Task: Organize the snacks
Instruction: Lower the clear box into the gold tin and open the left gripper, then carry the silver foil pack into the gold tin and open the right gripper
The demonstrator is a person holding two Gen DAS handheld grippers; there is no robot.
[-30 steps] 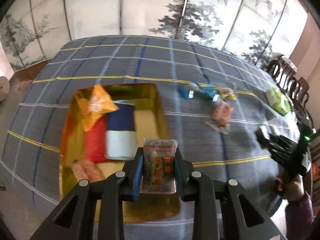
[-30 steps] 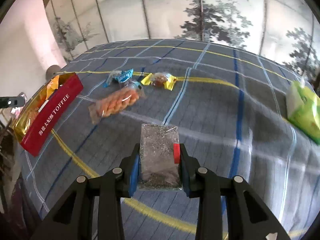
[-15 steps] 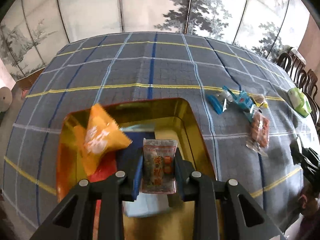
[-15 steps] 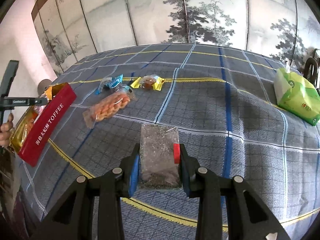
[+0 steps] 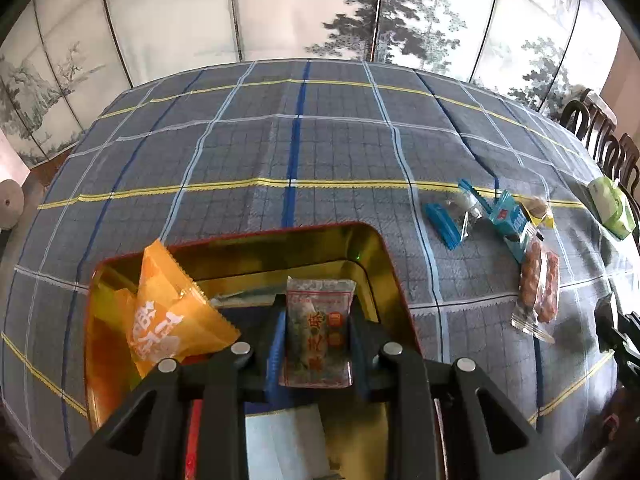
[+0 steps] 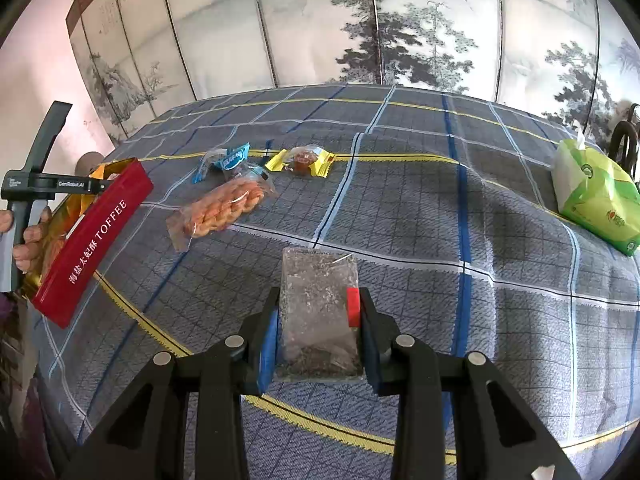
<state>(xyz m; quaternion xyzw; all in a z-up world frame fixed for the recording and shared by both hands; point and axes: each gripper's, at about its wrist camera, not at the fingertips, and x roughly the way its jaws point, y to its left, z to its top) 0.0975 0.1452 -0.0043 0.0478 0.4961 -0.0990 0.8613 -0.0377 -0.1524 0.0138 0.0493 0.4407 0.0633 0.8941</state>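
My left gripper is shut on a clear snack packet with red print and holds it over the gold inside of the red toffee tin. An orange packet leans in the tin's left side. My right gripper is shut on a clear packet of dark snack above the plaid tablecloth. The tin shows at the far left of the right wrist view. Loose snacks lie on the cloth: an orange twist pack, a blue packet and a yellow candy.
A green tissue pack lies at the table's right side. Dark chairs stand past the right edge. A painted folding screen stands behind the table. The same loose snacks lie right of the tin in the left wrist view.
My left gripper has moved forward and lower over the tin with its packet. My right gripper has kept its packet and stayed almost still.
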